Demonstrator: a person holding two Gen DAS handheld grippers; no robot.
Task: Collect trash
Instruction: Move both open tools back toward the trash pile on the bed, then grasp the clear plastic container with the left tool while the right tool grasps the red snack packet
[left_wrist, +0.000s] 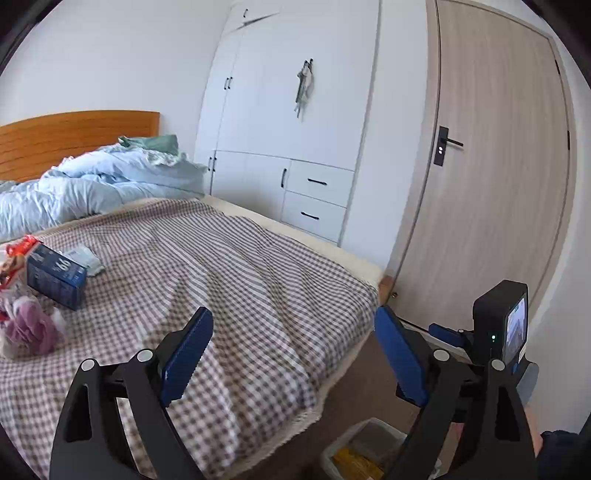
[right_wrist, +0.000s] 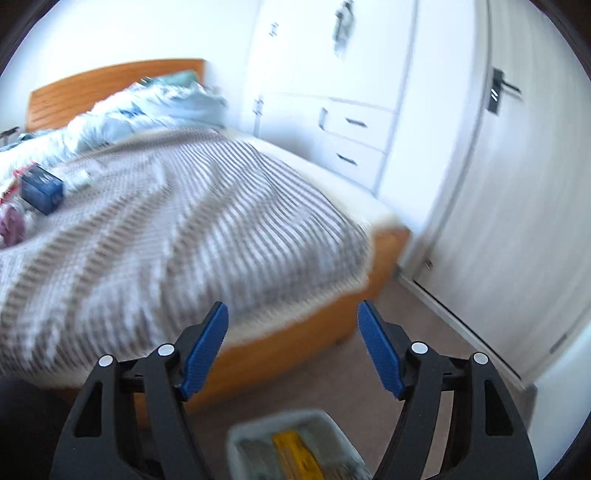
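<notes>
The trash lies in a loose cluster on the checked bed cover (left_wrist: 236, 280), toward the left side of the bed and short of the rumpled pale blue duvet (left_wrist: 92, 184). A dark blue box (left_wrist: 55, 277) lies on its long side, its long axis running from the far left toward the near right, its nearer end pointing at the open middle of the cover. A crumpled pale wrapper (left_wrist: 86, 258) sits just beside it on the far side, red and white packets (left_wrist: 16, 254) lie just beyond to the left, and a clear bag with something purple inside (left_wrist: 27, 328) lies nearer the camera. A pale bin (right_wrist: 291, 446) stands on the floor at the foot of the bed, with a yellow packet (right_wrist: 295, 454) in it. The left gripper (left_wrist: 293, 354) hangs over the bed's near corner, angled a little downward, its jaws wide with nothing between them. The right gripper (right_wrist: 291, 347) is held above the bin, tilted down toward the bed edge, its jaws also spread and empty; its view is blurred
</notes>
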